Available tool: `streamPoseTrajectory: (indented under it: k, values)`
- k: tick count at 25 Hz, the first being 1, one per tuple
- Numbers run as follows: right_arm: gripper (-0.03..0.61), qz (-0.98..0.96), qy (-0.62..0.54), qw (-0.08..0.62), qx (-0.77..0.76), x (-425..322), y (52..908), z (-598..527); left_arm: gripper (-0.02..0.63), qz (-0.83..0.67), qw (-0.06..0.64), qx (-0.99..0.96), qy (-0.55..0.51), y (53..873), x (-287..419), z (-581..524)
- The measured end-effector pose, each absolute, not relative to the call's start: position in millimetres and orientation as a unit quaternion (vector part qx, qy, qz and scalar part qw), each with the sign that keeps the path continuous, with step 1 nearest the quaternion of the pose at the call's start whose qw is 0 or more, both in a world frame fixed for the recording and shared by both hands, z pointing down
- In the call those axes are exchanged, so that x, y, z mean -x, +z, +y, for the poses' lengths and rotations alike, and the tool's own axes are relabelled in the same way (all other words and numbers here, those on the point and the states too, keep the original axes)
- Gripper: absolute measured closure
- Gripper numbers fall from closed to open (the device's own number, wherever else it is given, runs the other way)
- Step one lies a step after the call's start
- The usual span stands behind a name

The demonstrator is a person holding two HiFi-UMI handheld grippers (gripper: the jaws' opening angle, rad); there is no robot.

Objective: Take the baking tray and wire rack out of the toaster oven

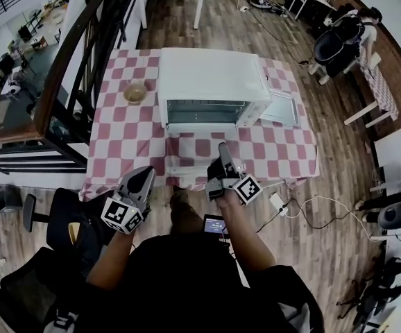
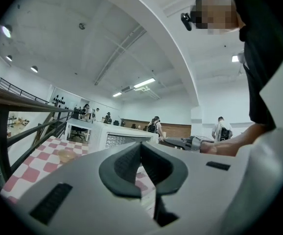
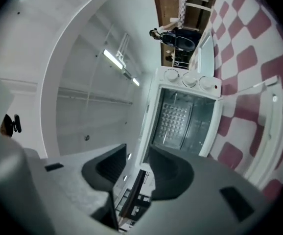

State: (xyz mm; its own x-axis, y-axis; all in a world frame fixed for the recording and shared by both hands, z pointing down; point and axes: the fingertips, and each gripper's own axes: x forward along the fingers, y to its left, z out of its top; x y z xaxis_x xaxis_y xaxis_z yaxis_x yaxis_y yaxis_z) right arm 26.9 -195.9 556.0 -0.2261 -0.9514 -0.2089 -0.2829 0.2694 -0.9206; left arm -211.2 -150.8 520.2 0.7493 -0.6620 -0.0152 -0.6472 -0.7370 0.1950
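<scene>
A table under a pink-and-white checked cloth fills the middle of the head view, standing on a wooden floor. A white toaster oven sits at its upper centre, its door folded down onto the cloth. A small tan bowl lies just left of it and a pale rectangular tray just right.

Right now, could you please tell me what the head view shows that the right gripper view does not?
Only the head view shows the small bowl on the table beside the toaster oven, and the left gripper held short of the table. Only the right gripper view shows the oven's three knobs and the right gripper with its jaws apart and nothing between them. Both show the white toaster oven with its door open, standing on the pink-and-white checked cloth.
</scene>
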Motion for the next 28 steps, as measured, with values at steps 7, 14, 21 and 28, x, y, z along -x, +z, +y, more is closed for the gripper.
streamPoseTrajectory:
  k: [7,14,21,28]
  values:
    - [0.434,0.638,-0.439,0.425,0.468,-29,598,-271,0.62,-0.369,0.103,-0.923,-0.025,536,218,-211]
    - [0.434,0.619,-0.457,0.437,0.466,-31,614,-344,0.62,-0.361,0.126,-0.924,-0.005,547,203,-271]
    - [0.434,0.613,-0.46,0.433,0.474,-38,621,-395,0.62,-0.358,0.139,-0.924,0.004,559,193,-315]
    - [0.444,0.611,-0.466,0.442,0.463,-43,626,-424,0.62,-0.363,0.149,-0.92,0.009,569,199,-335]
